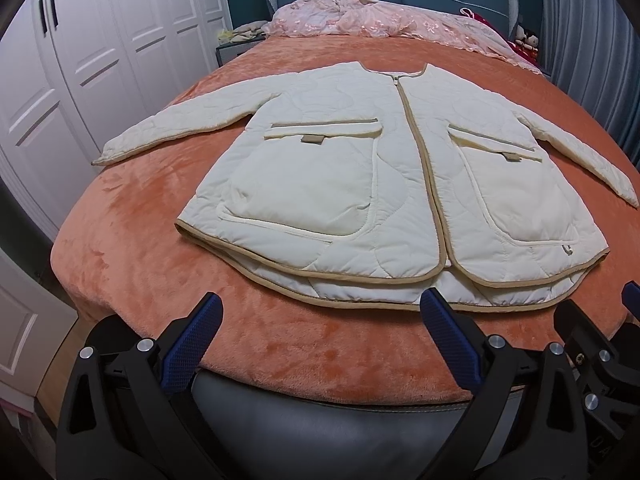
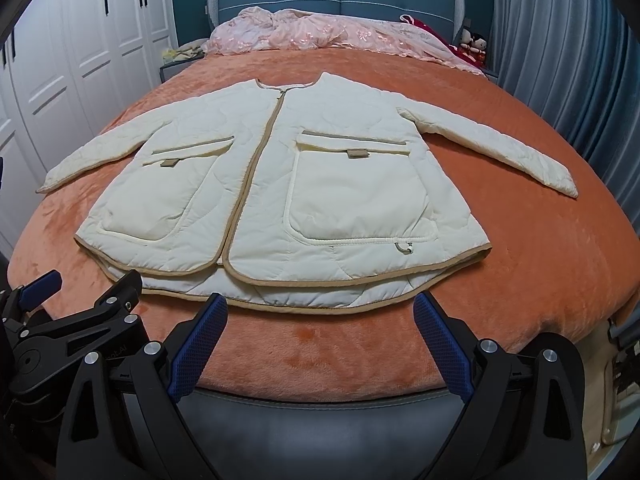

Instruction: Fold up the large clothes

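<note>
Cream quilted jacket (image 1: 360, 184) flat on bed's orange blanket (image 1: 280, 344), front up, zipped, sleeves spread left and right; tan-trimmed hem nearest, collar far; bare blanket strip between hem and near bed edge, wider margins beyond both cuffs; pink bedding (image 1: 380, 20) heaped at far end (clear of collar). Left gripper (image 1: 320, 312) over near edge, jaws wide apart, holding nothing; right gripper (image 2: 320, 312) beside it, jaws likewise apart, just short of hem.
</note>
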The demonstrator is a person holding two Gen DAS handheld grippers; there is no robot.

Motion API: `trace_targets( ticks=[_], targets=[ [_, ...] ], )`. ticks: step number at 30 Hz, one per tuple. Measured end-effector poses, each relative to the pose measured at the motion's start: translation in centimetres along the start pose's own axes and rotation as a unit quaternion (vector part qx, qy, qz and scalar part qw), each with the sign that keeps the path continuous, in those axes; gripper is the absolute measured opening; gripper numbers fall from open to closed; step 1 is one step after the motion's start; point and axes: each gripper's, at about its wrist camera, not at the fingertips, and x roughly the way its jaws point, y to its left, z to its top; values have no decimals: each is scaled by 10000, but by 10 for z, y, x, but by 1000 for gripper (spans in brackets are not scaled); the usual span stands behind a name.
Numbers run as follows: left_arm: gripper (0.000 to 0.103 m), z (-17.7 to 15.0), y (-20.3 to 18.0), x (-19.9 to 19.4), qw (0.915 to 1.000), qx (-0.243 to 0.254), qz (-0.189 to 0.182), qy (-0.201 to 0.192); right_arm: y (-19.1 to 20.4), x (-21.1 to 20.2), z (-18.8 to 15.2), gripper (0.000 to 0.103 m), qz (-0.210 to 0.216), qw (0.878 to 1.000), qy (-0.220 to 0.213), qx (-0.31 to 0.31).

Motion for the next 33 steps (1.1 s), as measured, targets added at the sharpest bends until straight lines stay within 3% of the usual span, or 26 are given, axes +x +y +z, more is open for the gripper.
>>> trace_targets(
  ticks=[33],
  targets=[
    [96,0,12,1,10000,-24,-14,-5,1,-1,0,92,-4,10000,-32,16]
  ],
)
